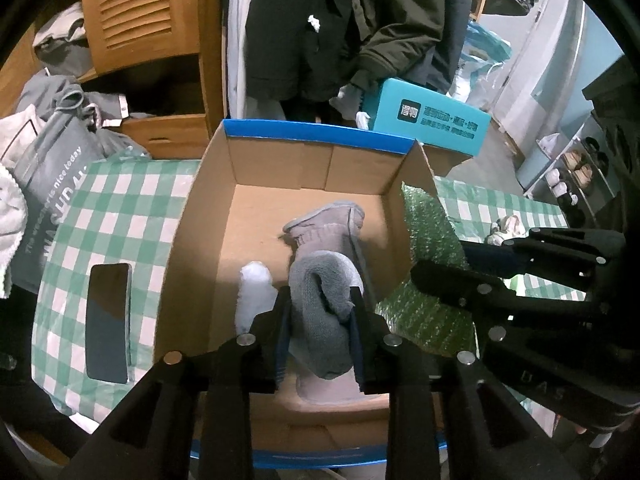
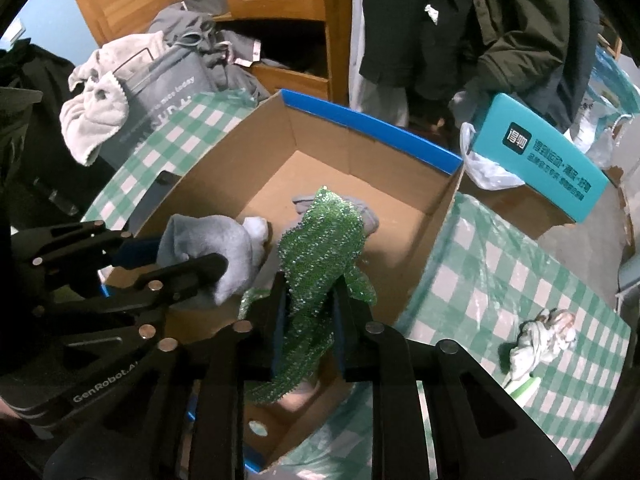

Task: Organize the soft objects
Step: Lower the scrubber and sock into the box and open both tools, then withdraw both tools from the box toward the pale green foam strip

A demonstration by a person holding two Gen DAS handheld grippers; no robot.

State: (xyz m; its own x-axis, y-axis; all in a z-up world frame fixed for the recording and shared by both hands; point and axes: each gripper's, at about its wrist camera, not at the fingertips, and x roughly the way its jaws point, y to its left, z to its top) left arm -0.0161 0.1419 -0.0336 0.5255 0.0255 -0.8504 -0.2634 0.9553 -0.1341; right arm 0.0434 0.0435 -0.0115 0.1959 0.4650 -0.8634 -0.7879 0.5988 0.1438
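An open cardboard box (image 1: 280, 152) with a blue rim stands on the green checked tablecloth; it also shows in the right wrist view (image 2: 360, 160). My left gripper (image 1: 320, 300) is shut on a grey sock (image 1: 324, 312), held over the box; the sock also shows in the right wrist view (image 2: 216, 252). A grey glove (image 1: 324, 228) and a white soft item (image 1: 254, 292) lie in the box. My right gripper (image 2: 308, 304) is shut on a green sequin cloth (image 2: 320, 248) above the box's right side; the cloth also shows in the left wrist view (image 1: 432, 240).
A phone (image 1: 108, 320) lies on the tablecloth (image 1: 112, 208) left of the box. A small pale soft toy (image 2: 540, 344) lies on the cloth at the right. A teal box (image 2: 540, 160) and hanging coats (image 2: 480, 20) stand behind. Clothes (image 2: 140, 92) pile at the left.
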